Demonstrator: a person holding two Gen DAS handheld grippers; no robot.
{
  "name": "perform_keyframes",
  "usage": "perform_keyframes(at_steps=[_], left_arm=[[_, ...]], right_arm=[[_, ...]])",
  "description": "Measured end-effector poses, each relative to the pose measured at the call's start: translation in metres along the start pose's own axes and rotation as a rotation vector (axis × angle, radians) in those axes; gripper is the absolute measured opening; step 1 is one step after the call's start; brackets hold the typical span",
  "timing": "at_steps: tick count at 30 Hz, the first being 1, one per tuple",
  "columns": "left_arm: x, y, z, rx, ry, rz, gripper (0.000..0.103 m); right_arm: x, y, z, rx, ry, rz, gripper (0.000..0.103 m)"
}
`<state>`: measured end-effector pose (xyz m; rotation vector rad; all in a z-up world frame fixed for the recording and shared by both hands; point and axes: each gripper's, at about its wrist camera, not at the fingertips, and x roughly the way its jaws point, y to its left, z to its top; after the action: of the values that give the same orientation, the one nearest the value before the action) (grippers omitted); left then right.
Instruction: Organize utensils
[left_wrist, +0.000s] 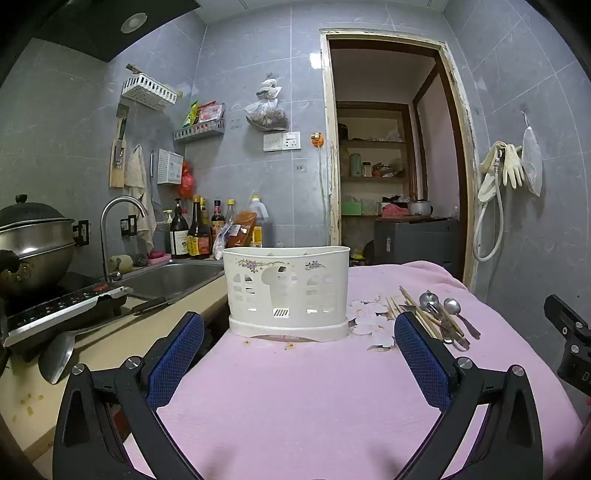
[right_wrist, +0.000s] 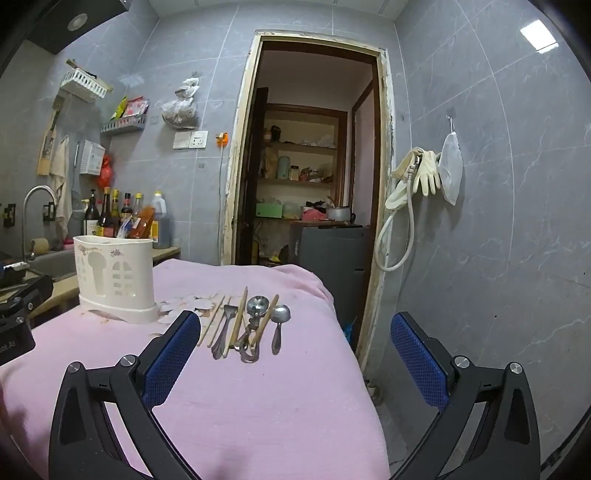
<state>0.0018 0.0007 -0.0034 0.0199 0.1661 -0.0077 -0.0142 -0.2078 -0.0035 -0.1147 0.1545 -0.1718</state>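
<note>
A white slotted utensil holder (left_wrist: 288, 291) stands upright on the pink cloth (left_wrist: 295, 387), straight ahead of my left gripper (left_wrist: 299, 332), which is open and empty. To its right lies a loose pile of utensils (left_wrist: 432, 314): wooden chopsticks and metal spoons. In the right wrist view the holder (right_wrist: 114, 278) is at the left. The chopsticks (right_wrist: 240, 319), a scoop-like spoon (right_wrist: 255, 314), a small spoon (right_wrist: 279, 319) and a fork (right_wrist: 223, 326) lie ahead of my right gripper (right_wrist: 295, 332), which is open and empty.
Left of the table is a counter with a sink (left_wrist: 173, 277), faucet (left_wrist: 118, 221), induction cooker (left_wrist: 62, 306), pot (left_wrist: 33, 243), cleaver (left_wrist: 59, 354) and sauce bottles (left_wrist: 199, 229). A doorway (right_wrist: 310, 166) opens behind. The table's right edge (right_wrist: 351, 350) drops off to the floor.
</note>
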Motion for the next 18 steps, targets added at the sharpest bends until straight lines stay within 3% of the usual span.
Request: perform_keyframes(at_steps=[18], left_arm=[[0.0007, 0.0020, 0.0014, -0.002, 0.010, -0.007, 0.101]], right_arm=[[0.0049, -0.0002, -0.0036, -0.002, 0.016, 0.002, 0.103]])
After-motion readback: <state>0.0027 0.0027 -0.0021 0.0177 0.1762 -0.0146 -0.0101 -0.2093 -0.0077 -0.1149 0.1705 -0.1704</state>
